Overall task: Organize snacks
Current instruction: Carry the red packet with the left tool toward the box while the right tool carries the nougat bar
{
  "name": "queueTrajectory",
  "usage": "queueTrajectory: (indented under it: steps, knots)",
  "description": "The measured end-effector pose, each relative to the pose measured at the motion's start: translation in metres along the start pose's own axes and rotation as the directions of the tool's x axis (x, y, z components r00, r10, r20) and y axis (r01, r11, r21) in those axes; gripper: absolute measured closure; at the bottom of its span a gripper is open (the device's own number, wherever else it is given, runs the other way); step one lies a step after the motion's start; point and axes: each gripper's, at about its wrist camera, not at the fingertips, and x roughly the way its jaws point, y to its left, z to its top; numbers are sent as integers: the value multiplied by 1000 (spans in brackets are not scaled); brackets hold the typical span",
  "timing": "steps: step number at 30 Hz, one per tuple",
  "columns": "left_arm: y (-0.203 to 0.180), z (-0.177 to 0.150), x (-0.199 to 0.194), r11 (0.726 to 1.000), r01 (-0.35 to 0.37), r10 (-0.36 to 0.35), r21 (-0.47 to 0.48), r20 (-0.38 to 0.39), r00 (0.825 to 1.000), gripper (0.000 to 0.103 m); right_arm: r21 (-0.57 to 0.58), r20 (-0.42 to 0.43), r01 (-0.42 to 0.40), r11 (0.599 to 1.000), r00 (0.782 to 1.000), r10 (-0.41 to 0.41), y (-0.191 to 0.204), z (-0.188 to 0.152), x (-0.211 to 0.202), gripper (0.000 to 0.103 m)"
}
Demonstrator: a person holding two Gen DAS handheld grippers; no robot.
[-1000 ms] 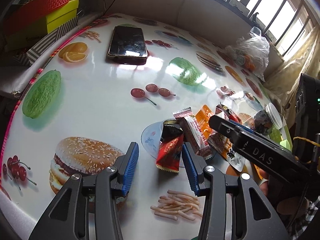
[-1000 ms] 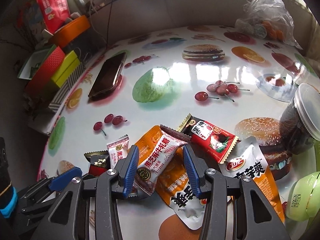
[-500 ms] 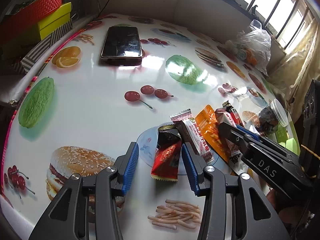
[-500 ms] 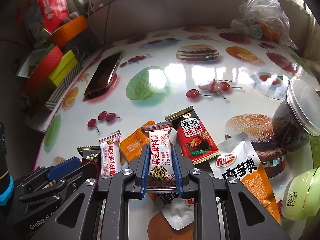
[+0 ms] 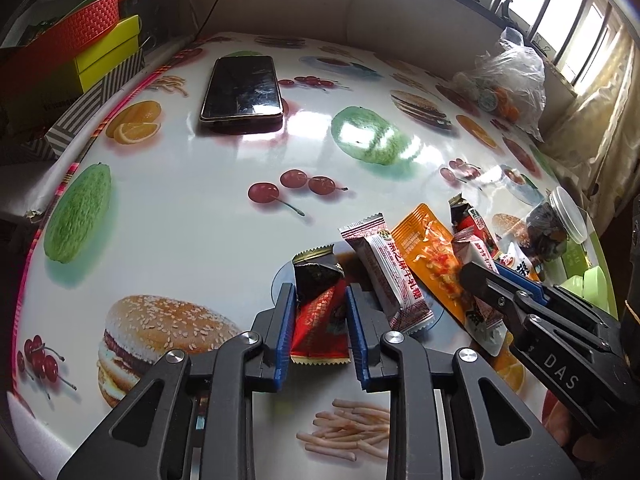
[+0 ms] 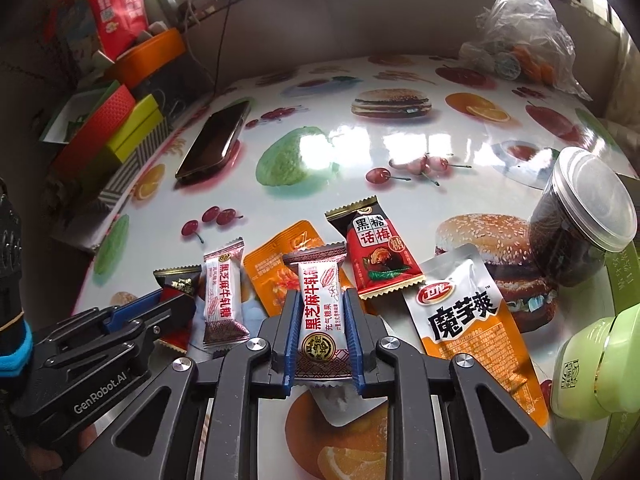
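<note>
Both grippers' jaws just closed: left gripper on red-black candy, right gripper on white nougat.

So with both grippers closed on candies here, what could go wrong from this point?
1. The left gripper has just closed on the red-and-black candy; its crinkly wrapper might slip out on lifting.
2. The right gripper pinches the white sesame candy, which overlaps the orange packet and could drag it.
3. The two grippers sit close together and could collide as they lift.
</note>
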Motion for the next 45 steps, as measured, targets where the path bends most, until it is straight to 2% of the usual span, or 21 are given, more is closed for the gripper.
queueTrajectory:
  steps: [12, 20, 30, 45]
  knots:
    - [-5, 0, -15, 1000, 17, -17, -4, 30, 999, 79, -21, 8, -7, 1000, 1000, 7, 1, -8, -14, 83]
    - [-23, 4, -35, 998, 45, -47, 32, 66, 997, 79, -27, 52, -8, 1000, 999, 9, -1, -7, -36, 83]
    - [-67, 16, -59, 989, 99, -112, 112, 116, 987, 79, -2, 140, 14, 1000, 990, -13, -20, -1, -79, 83]
    - [-151, 28, -65, 951, 200, -229, 237, 101, 968, 79, 115, 231, 88, 989, 966, -113, -85, -5, -141, 83]
